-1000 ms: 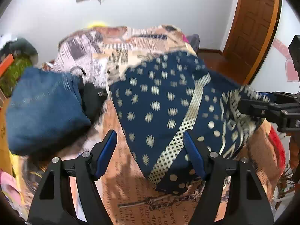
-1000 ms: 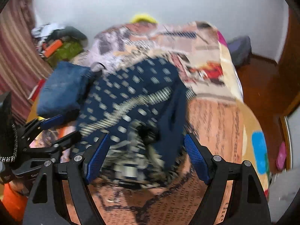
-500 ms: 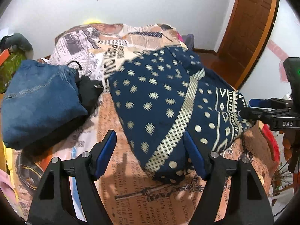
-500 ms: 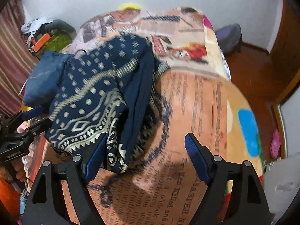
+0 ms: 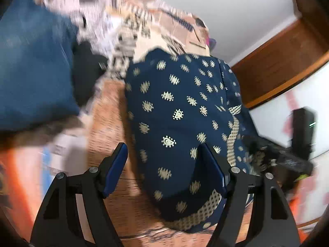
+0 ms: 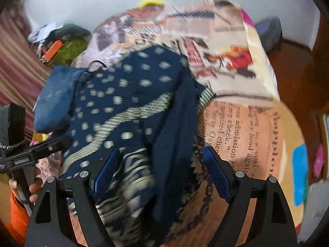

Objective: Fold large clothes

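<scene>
Left gripper [image 5: 163, 164]: jaws wide, empty, over the garment's near edge.
Right gripper [image 6: 161, 174]: jaws wide, gripping nothing, above the bunched hem.
Navy printed garment [image 5: 176, 111]: heaped on the newspaper-print bedspread [image 6: 242, 135], beside folded jeans [image 5: 30, 61].
Handling: probably soft, light, limp; pinch corners or hem, not the middle.

White wall [image 6: 86, 2], wooden door [image 5: 287, 61], bed [image 6: 236, 47]

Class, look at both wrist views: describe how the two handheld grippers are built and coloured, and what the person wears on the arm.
Each gripper, left gripper and right gripper, has black triangular cut-out fingers, silver screws and blue pads. The sleeve is orange.
</scene>
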`<state>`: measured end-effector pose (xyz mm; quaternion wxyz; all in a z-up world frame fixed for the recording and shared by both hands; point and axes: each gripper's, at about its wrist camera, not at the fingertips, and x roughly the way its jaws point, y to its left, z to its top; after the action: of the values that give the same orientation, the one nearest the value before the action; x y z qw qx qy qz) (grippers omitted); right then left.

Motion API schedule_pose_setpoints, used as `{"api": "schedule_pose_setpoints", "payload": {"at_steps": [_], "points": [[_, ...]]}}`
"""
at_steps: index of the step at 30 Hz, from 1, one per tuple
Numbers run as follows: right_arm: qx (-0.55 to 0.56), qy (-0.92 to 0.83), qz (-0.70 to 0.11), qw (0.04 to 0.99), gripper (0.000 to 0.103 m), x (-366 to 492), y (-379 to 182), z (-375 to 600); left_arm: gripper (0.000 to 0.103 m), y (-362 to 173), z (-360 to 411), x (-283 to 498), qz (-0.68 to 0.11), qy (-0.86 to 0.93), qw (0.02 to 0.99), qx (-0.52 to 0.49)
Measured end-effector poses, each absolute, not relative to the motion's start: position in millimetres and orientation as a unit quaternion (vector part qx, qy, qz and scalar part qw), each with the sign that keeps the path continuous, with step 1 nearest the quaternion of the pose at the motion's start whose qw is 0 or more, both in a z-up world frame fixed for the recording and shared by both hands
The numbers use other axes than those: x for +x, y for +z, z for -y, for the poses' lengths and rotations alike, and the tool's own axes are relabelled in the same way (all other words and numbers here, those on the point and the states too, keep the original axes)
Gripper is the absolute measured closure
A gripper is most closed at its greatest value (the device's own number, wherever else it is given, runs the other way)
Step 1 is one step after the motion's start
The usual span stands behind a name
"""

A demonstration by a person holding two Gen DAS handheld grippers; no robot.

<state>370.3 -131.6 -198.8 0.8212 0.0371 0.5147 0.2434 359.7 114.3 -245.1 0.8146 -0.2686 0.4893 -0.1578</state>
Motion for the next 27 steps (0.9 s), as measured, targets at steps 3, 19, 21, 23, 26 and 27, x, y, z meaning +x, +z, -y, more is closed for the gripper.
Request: {"api": "schedule_pose_setpoints", "payload": {"at_steps": [3,19,21,23,26,27], "points": [[0.074,0.259,-0.545,0.794,0.022,382.2,-214.8,139.1,0.022,-261.8,-116.3,375.3,-0.499,-0.179,0.788,-0.314],[0.142,0.319,-0.572,0.742,0.047,396.3,-224.9,132.8,0.032,-268.0,-101.1,390.9,-0.495,-0.198,0.774,-0.341],[0.156,0.321,-0.576,0.735,0.064,397.6,-223.0,132.0,0.039,-253.8,-98.2,383.9,-0.490,-0.192,0.790,-0.314],[0.180,0.330,-0.575,0.727,0.071,393.3,-217.8,133.2,0.046,-236.8,-98.0,376.1,-0.480,-0.192,0.804,-0.294],[0.170,0.333,-0.568,0.733,0.073,386.9,-204.1,123.2,0.052,-212.5,-102.7,367.5,-0.464,-0.200,0.816,-0.281],[0.166,0.335,-0.564,0.736,0.073,385.2,-198.5,117.6,0.052,-200.8,-106.6,363.4,-0.456,-0.200,0.823,-0.274]]}}
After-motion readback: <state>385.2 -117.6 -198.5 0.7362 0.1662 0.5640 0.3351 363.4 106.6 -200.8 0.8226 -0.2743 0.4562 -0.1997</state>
